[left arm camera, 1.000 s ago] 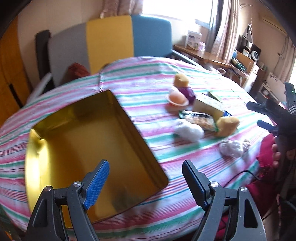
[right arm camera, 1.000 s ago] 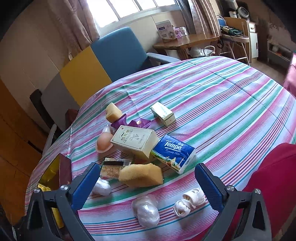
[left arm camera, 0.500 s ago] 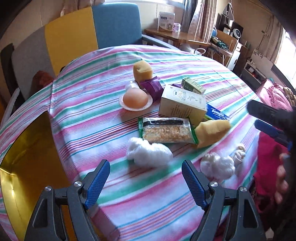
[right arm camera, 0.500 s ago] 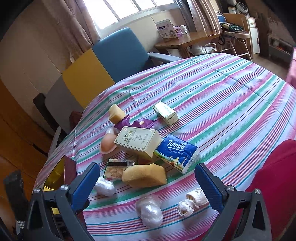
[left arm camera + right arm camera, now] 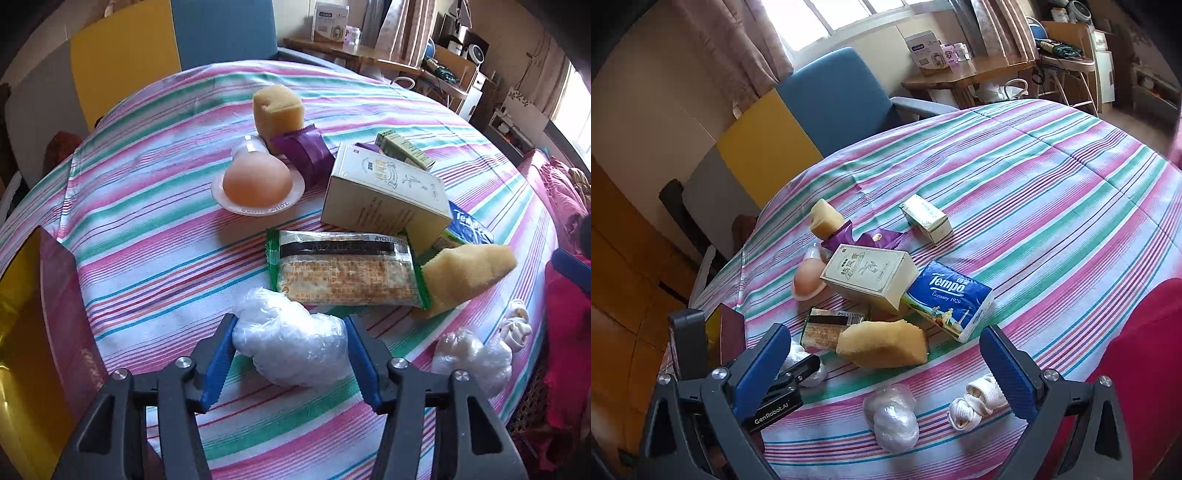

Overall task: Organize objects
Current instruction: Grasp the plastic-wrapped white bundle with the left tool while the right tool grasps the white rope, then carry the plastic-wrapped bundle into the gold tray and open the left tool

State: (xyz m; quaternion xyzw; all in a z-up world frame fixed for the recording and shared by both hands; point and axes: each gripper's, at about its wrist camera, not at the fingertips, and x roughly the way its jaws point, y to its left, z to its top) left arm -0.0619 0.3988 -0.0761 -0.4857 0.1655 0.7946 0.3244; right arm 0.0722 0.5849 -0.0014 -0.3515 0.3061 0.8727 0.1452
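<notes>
The crumpled plastic bag [image 5: 291, 343] lies on the striped surface [image 5: 155, 236], just in front of the cracker packet [image 5: 347, 273]. The left gripper [image 5: 290, 354] has just been closing; its blue pads touch the bag's sides. The right gripper [image 5: 886, 373] stands wide open, holding nothing.

Crinkled glossy white plastic bag wad [image 5: 291, 345], matt woven striped pink-green cloth [image 5: 155, 236] mid-frame, porous rough yellow sponge block [image 5: 277, 110], shiny gold metal tin [image 5: 22, 332] lower left, smooth cream cardboard box [image 5: 384, 195]
</notes>
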